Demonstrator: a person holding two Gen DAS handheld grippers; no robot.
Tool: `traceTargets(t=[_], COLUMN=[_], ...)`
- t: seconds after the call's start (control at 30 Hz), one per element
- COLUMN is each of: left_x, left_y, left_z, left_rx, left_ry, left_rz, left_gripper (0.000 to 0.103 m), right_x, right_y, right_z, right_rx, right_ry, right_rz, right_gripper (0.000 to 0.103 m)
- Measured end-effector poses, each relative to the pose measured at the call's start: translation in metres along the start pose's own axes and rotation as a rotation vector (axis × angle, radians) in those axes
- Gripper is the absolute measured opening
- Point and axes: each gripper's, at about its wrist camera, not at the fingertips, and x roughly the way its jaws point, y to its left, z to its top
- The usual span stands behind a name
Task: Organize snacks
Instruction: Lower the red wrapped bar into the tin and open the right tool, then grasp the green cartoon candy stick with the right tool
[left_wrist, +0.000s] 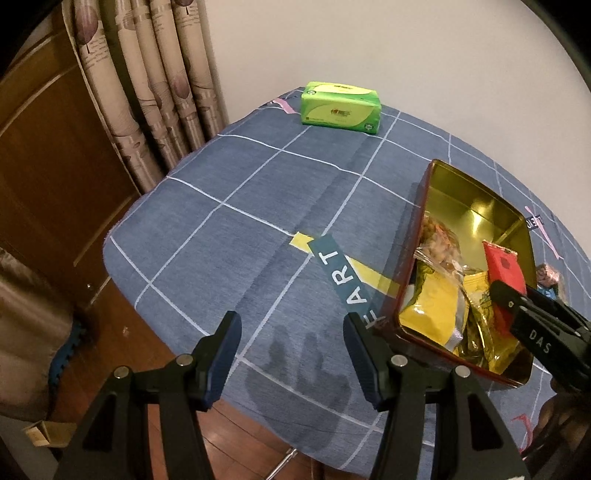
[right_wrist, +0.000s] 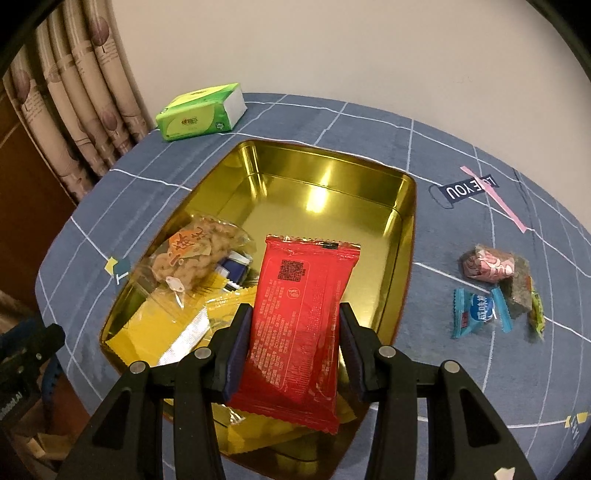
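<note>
Across the worktop (right_wrist: 369, 122), a blue cloth with a white grid. Near the middle, an open tin (right_wrist: 332, 184) with a gold inside and a red outer wall, its far half bare. Behind it toward the curtain (left_wrist: 147, 74), a green tissue pack (right_wrist: 199, 112), well apart from the tin.

Inside the tin's near half, a heap of snacks: a clear bag (right_wrist: 192, 254) of brown pieces on top at the left, yellow packets (right_wrist: 159, 332) beneath it, a blue-and-white wrapper (right_wrist: 232, 267) peeking out between them.

Over that heap, held upright and tilted a little, a red packet (right_wrist: 299, 317) printed with a QR code and small text, clamped between the two fingers of the right gripper (right_wrist: 293, 339); lower edge of the packet down among the yellow packets, top edge above the tin's floor. Same packet seen from the left wrist as a red slab (left_wrist: 504, 273) at the tip of the right gripper (left_wrist: 517, 306).

Left of the tin, the left gripper (left_wrist: 291, 343) over bare cloth near the worktop's edge, fingers spread wide with nothing between them.

Right of the tin on the cloth, a small cluster of loose sweets: a pink wrapped one (right_wrist: 487, 264), a blue one (right_wrist: 478, 310) just beside it, a green one (right_wrist: 535, 310) at the far right.
</note>
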Motion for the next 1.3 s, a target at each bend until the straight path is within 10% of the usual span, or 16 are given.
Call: traceTargets(t=[0.93, 1.3], left_x=[0.001, 0.000], left_y=[-0.002, -0.003], left_z=[-0.001, 0.000], left_rx=[0.009, 0.003], left_ry=[0.002, -0.003], left_rz=[0.002, 0.007], left_gripper=[0.059, 0.059], right_x=[-0.021, -0.052], right_y=[0.019, -0.034], right_z=[-0.006, -0.005], right_rx=[-0.059, -0.030], right_ry=[-0.020, -0.125], right_rz=[0.112, 0.060], right_gripper=[0.054, 0.058])
